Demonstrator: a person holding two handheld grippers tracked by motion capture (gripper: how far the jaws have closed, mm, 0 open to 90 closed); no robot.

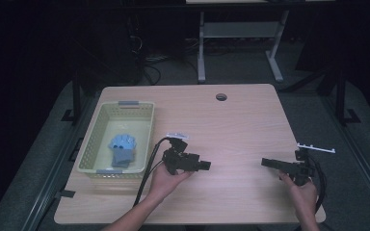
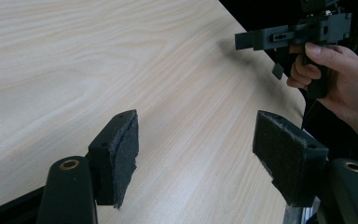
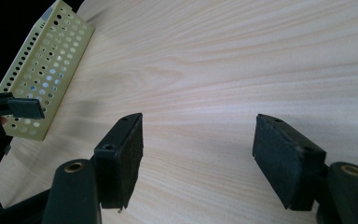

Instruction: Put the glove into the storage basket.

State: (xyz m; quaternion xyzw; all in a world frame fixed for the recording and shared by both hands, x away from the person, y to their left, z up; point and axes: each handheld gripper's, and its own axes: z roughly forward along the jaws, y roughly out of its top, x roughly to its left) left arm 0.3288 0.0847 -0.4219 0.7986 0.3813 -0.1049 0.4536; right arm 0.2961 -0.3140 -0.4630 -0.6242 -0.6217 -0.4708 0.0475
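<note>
Blue cloth (image 1: 122, 148) — crumpled, inside basket (image 1: 96, 126)

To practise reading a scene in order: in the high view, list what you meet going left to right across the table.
Yellow basket holding a blue folded cloth → left hand-held gripper → bare wooden table → right hand-held gripper, near the table's right edge.

desk (image 1: 241, 120): pale wood-grain top, smooth, soft sheen
basket (image 1: 92, 144): light yellow plastic, perforated walls, smooth
blue item (image 1: 123, 147) in the basket: looks like soft cloth, matt; too small to be sure
left gripper (image 2: 196, 154): matt black plastic body, 2 brass-coloured insets
fingers (image 2: 284, 154): faced with rough, dark, felt-like padding
right gripper (image 3: 198, 156): same matt black plastic, rough pads
</note>
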